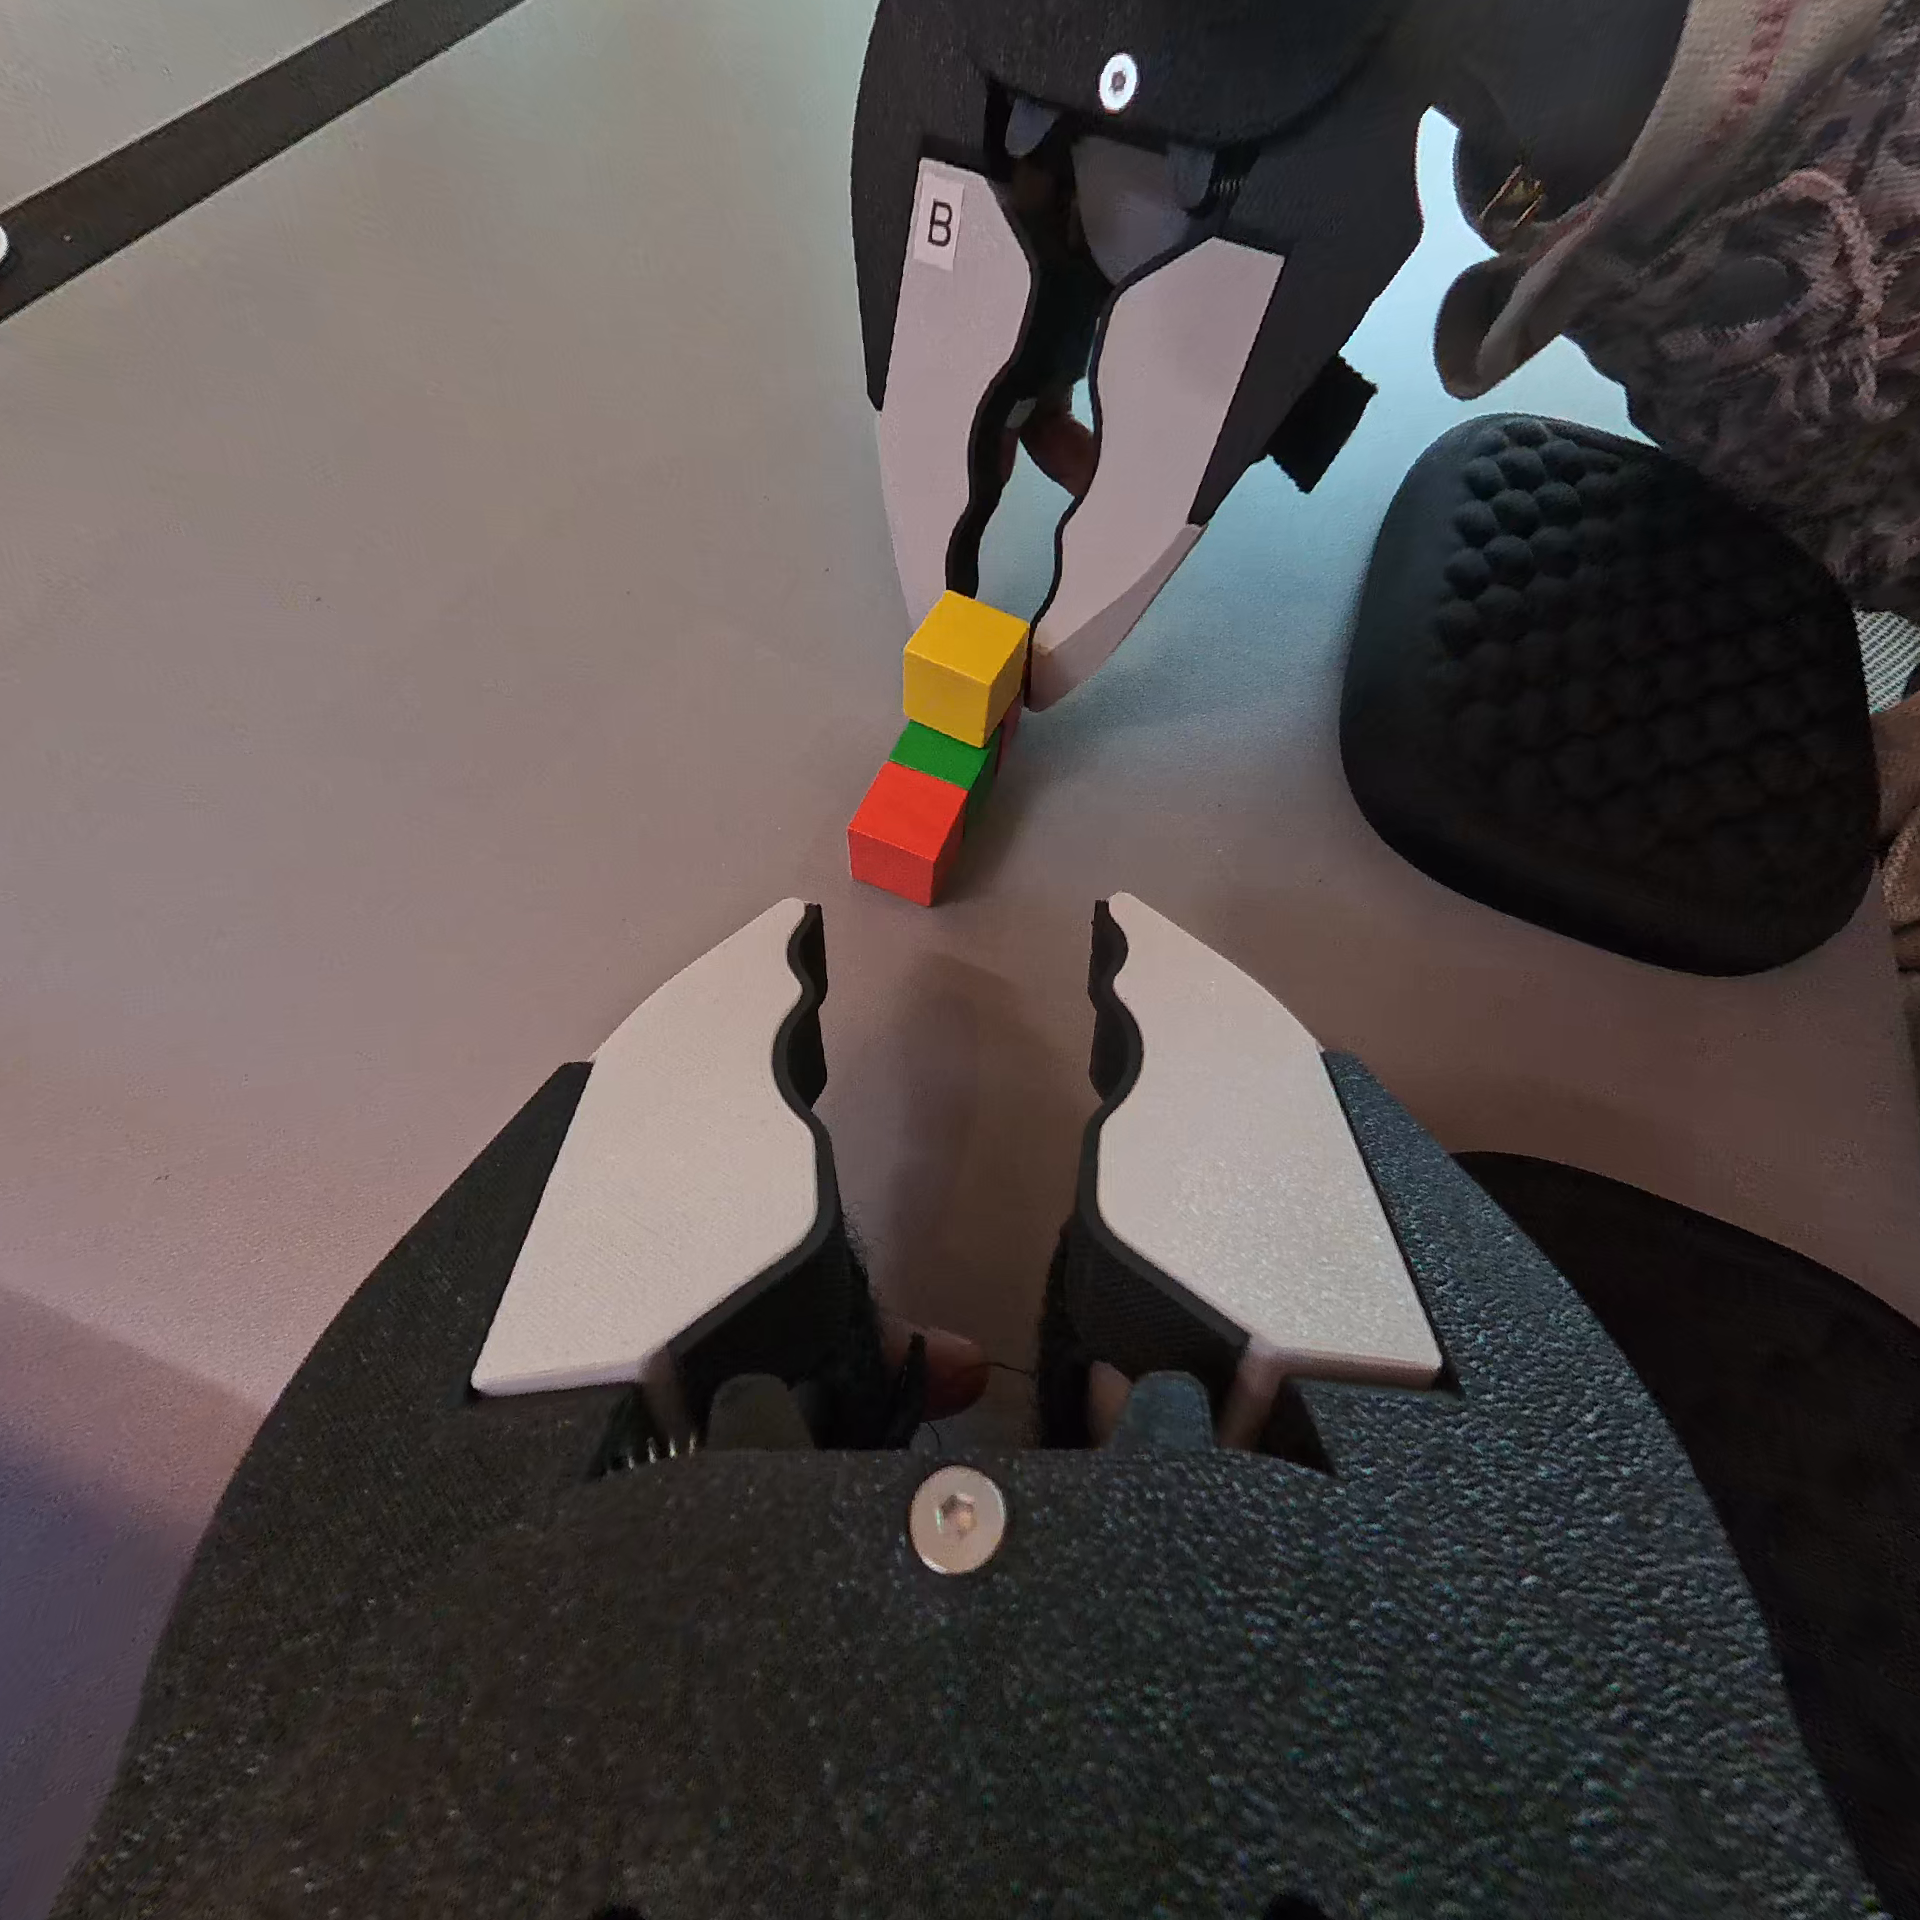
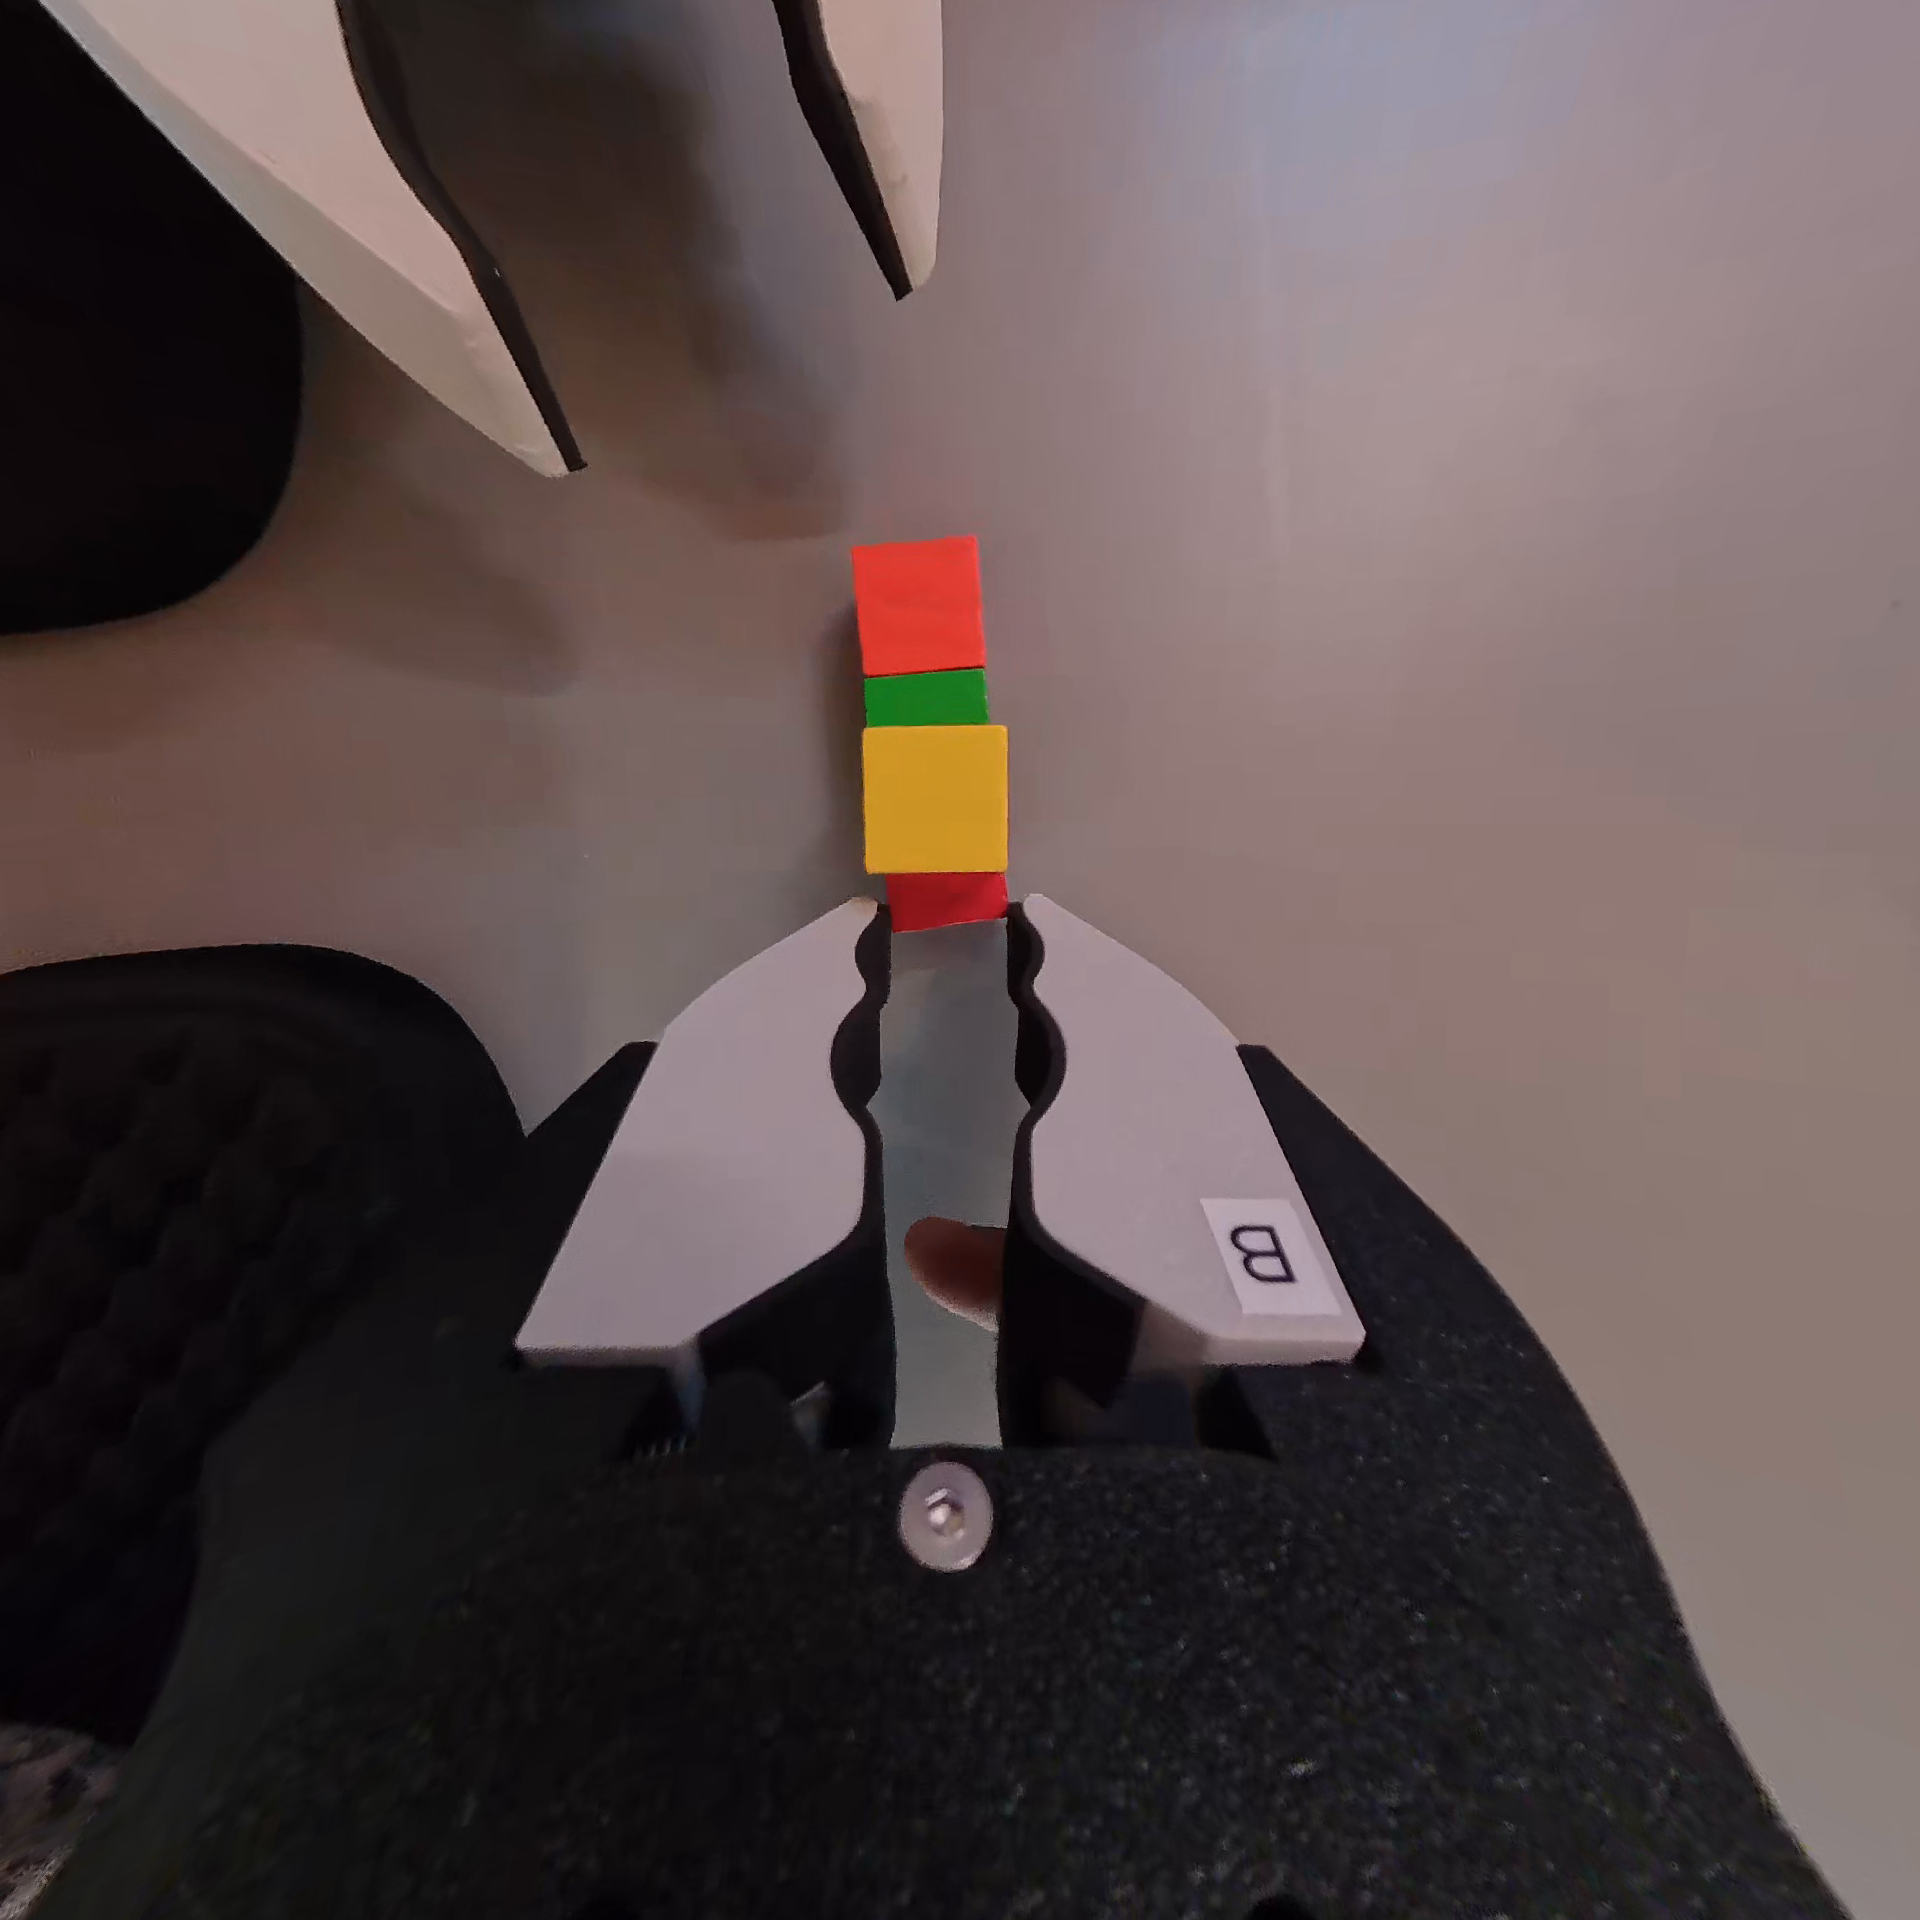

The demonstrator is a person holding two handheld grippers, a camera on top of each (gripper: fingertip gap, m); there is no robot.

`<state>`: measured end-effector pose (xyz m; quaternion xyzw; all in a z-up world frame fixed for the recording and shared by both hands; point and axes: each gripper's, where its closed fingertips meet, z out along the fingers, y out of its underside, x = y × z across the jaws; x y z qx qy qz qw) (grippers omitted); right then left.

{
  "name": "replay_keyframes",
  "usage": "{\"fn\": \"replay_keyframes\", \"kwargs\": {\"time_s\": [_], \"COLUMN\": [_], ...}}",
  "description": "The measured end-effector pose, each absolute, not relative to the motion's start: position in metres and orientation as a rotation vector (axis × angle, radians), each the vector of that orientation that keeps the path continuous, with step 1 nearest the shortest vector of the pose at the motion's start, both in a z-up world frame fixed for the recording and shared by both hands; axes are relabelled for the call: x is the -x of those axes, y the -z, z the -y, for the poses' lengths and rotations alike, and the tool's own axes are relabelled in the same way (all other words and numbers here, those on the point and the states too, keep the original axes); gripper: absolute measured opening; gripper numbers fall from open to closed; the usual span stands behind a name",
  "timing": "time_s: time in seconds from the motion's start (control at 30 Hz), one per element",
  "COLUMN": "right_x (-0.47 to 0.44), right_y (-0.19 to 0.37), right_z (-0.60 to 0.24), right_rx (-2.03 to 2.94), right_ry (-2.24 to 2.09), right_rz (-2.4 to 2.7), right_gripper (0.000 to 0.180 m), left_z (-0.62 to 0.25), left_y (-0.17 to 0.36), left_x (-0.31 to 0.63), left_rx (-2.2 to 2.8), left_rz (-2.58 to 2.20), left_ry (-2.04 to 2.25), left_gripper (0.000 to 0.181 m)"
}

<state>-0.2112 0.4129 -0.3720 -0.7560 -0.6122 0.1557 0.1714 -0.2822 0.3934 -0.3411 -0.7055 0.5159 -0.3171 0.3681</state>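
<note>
Left claw (image 1: 958,914) spread wide above the pale surface (image 1: 416,727), orange cube (image 1: 906,831) just ahead, green cube (image 1: 940,753) behind it, yellow cube (image 1: 964,665) on top, right claw (image 1: 1006,634) touching the yellow cube, black cushion (image 1: 1610,696) to the right

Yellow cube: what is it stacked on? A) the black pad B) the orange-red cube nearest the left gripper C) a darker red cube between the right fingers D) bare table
C: in the right wrist view the yellow cube sits above a darker red cube, which lies at the tips of the right gripper.
</note>
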Motion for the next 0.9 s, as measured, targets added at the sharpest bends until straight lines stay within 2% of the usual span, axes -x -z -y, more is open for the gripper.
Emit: {"fn": "replay_keyframes", "kwargs": {"time_s": [0.63, 0.9], "right_x": [0.212, 0.212], "right_y": [0.372, 0.362], "right_z": [-0.411, -0.41], "right_rx": [2.217, 2.188], "right_ry": [-0.443, -0.425], "right_rz": [1.685, 1.656], "right_gripper": [0.021, 0.028], "left_z": [-0.394, -0.394], "left_y": [0.342, 0.343], "left_x": [0.282, 0.282], "left_rx": [1.814, 1.814], "left_rz": [-1.328, -1.332], "left_ry": [0.811, 0.808], "left_gripper": [0.048, 0.047]}}
